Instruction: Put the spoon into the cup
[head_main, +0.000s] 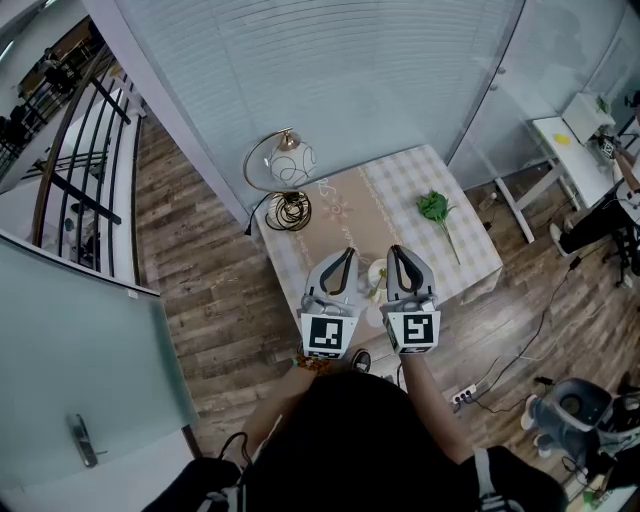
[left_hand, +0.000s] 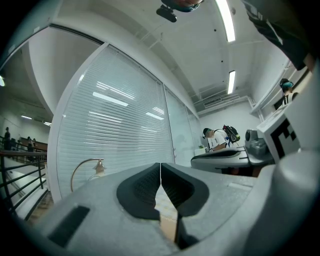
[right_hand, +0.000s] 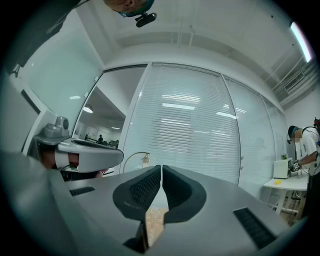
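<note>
The lamp stands at the far left corner of the table, out of the working space, and serves here as the reference.

Nearer the person than the lamp and slightly to its right, the left hand-held gripper hangs above the table's near edge. Its own view shows the ribbed pads of the left hand-held gripper pressed together with nothing between them. It appears parked in a ready pose, since no grasp has begun.

Just right of it, a small pale object that I take to be the cup sits half hidden between the two tools. The spoon cannot be made out in any view; it may lie beneath them.

Further right of the lamp, the right hand-held gripper is held level with its partner. In its view the right hand-held gripper is likewise clenched on nothing.

Farthest right of the lamp lies a green sprig, apart from the cup.

No brand or readable words appear. The marker cubes carry only black-and-white squares, and the table runner bears curly ornament too faint to read.
</note>
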